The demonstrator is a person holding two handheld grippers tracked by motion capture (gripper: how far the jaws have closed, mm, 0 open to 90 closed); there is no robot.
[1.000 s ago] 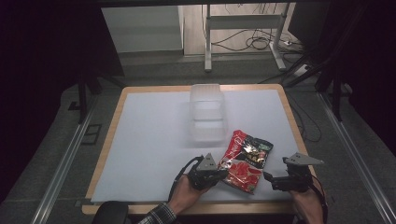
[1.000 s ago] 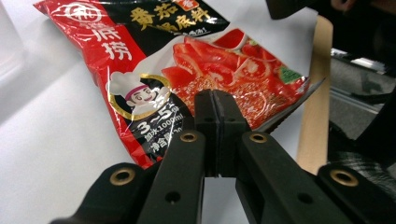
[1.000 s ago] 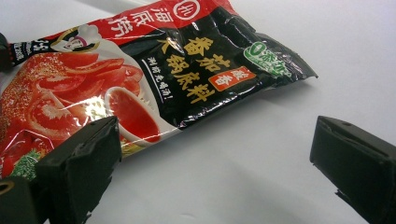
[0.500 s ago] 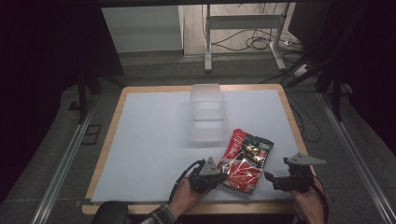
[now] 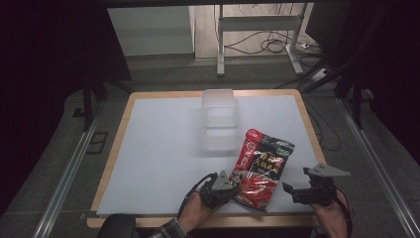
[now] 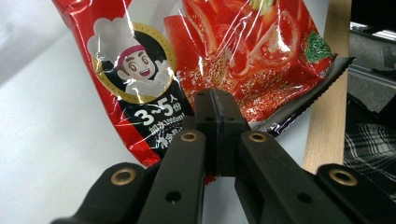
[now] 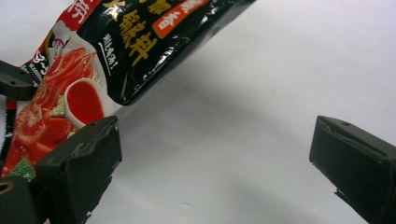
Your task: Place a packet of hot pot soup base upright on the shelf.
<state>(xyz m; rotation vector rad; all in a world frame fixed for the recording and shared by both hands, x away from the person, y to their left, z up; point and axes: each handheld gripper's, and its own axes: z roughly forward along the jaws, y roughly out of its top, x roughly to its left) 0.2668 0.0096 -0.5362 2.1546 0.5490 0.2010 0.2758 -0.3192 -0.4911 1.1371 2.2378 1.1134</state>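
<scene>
We find the glossy red and black plastic sauce packet (image 5: 261, 166) lying flat on the white-topped, wood-edged table (image 5: 158, 148), just on the person's side of the clear plastic storage box (image 5: 219, 119). We take that box as our reference point throughout. The packet runs from the box's near right corner down toward the table's near edge.

The left tongs (image 6: 215, 105) are pressed fully together at the packet's near corner. In the left gripper view their tips meet on the lower edge of the wrapper, beside its serrated seal, and appear to pinch it. We judge this grip on the thin border to be deliberate: the flat seam gives closed jaws a purchase that the bulging middle would not, and the packet can be lifted or dragged toward the box by that edge.

The right tongs (image 5: 289, 190) stand wide apart and carry nothing. They sit farther from the box than the packet, off the packet's right side, with bare table between the jaws. We judge that they wait to steady or take the free side.

The box consists of stacked clear sections. We see nothing inside it, though its translucent walls leave the lower part uncertain.
</scene>
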